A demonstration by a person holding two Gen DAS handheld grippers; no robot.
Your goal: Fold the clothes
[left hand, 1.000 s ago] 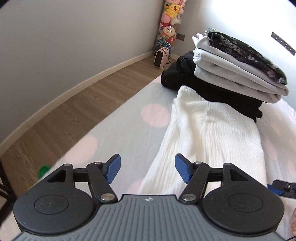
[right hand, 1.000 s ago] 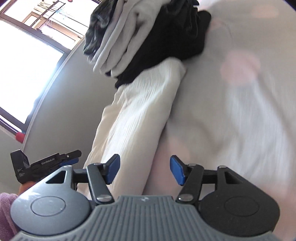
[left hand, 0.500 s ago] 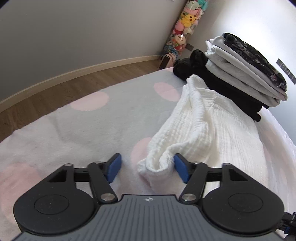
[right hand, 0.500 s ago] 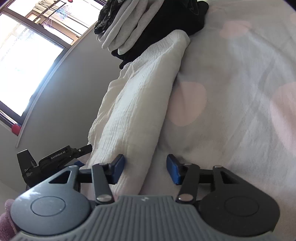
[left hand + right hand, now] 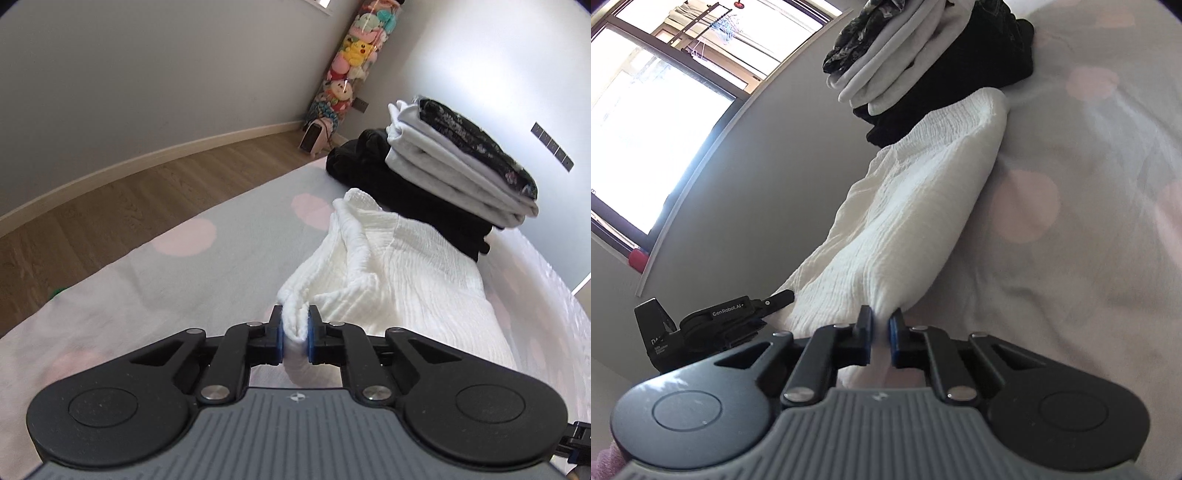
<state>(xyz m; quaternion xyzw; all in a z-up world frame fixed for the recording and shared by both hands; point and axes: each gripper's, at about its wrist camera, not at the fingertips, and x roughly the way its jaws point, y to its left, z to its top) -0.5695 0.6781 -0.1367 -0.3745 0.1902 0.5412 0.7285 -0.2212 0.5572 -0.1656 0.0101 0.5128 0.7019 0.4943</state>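
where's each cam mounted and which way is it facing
Left wrist: on the left tongs, looking along the bed toward a wall corner; its own fingers pinch the white garment.
Right wrist: on the right tongs, facing the window; its fingers clamp the same garment, left tongs at lower left.
Shared: white garment, folded stack, spotted bed.

One brand can be read: "GenRobot.AI", in pale letters along the black arm of the left gripper (image 5: 716,325) as the right wrist view shows it. Lower on the same body sits a small block of print, perhaps starting "DA", too fine and cut off to make out.
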